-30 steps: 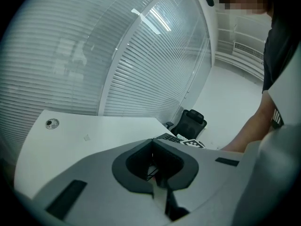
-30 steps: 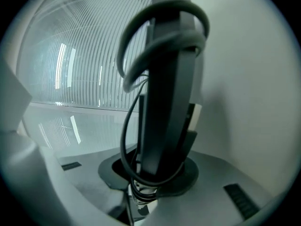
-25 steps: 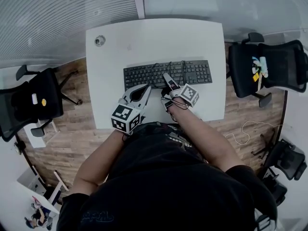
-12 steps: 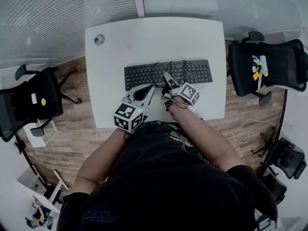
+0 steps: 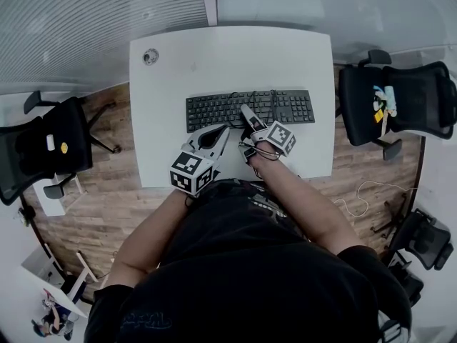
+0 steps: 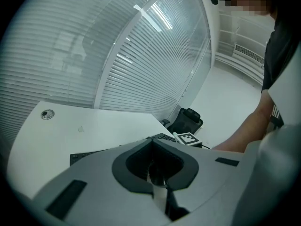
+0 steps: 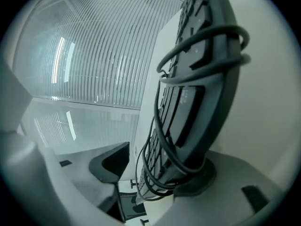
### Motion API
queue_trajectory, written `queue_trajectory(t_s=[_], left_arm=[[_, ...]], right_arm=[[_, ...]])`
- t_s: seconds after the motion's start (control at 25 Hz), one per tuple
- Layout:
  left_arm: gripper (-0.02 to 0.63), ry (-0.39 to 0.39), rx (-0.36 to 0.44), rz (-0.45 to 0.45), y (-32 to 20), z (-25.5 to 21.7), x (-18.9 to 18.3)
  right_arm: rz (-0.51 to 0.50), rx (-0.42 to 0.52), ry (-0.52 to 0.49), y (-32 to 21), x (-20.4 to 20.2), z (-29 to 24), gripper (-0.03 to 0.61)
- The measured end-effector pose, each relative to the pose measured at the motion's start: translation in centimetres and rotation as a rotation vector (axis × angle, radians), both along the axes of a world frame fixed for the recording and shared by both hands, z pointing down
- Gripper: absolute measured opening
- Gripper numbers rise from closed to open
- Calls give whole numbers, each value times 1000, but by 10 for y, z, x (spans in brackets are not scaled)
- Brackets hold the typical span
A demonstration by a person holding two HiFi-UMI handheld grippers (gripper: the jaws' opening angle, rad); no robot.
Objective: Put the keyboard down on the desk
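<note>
1. Forearms (image 5: 300, 199) reach forward from the person's dark-shirted body. Each hand carries a gripper tilted slightly downward toward the keyboard (image 5: 285, 107).
2. The keyboard lies flat on the white table (image 5: 228, 56), with its long side running left to right in the head view.
3. The right gripper (image 5: 248, 116) sits at the middle of the keyboard's near edge, with the wrist rolled so the jaws close from above and below that edge. Its jaws have just been opening. The keyboard is between them, resting against one jaw while the other stands clear, so the grip is released.
4. The left gripper (image 5: 223, 129) hovers just short of the keyboard's near edge, toward the keyboard's left half. Its jaws are clenched tip to tip with nothing between them.
5. Only the right gripper view shows a dark cable (image 7: 207, 36) wound in several loops around the keyboard's body.
6. Only the left gripper view shows the right gripper's marker cube (image 6: 187, 138) from the side, just past the keyboard's keys.
7. Only the head view shows two black office chairs, one (image 5: 396, 98) beyond the keyboard's right end and one (image 5: 50, 148) well beyond its left end. It also shows a round grommet (image 5: 150, 56) on the table, past the keyboard's far left corner.
</note>
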State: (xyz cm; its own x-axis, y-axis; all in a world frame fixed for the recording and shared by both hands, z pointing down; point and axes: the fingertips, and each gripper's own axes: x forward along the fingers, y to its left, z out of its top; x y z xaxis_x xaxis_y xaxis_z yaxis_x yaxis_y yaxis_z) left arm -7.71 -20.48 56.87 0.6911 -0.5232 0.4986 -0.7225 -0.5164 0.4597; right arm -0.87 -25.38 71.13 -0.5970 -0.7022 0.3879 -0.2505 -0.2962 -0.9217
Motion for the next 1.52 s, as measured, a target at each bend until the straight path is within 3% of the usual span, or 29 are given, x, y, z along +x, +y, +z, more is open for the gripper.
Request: queue_trajectory(t_s=[0.28, 0.72, 1.0, 1.2, 1.52], left_arm=[[17, 4, 7, -21, 11, -6, 8], [17, 3, 19, -73, 30, -11, 12], [17, 1, 26, -80, 52, -15, 29], [17, 0, 28, -98, 65, -18, 34], [17, 0, 55, -141, 81, -24, 43]], right_arm=[[-99, -60, 44, 20, -2, 5, 325], [-224, -113, 23, 58, 0, 10, 333], [-340, -145, 89, 81, 6, 13, 334], [-485, -164, 170, 98, 4, 15, 341], [-537, -167, 167, 123, 14, 13, 345]])
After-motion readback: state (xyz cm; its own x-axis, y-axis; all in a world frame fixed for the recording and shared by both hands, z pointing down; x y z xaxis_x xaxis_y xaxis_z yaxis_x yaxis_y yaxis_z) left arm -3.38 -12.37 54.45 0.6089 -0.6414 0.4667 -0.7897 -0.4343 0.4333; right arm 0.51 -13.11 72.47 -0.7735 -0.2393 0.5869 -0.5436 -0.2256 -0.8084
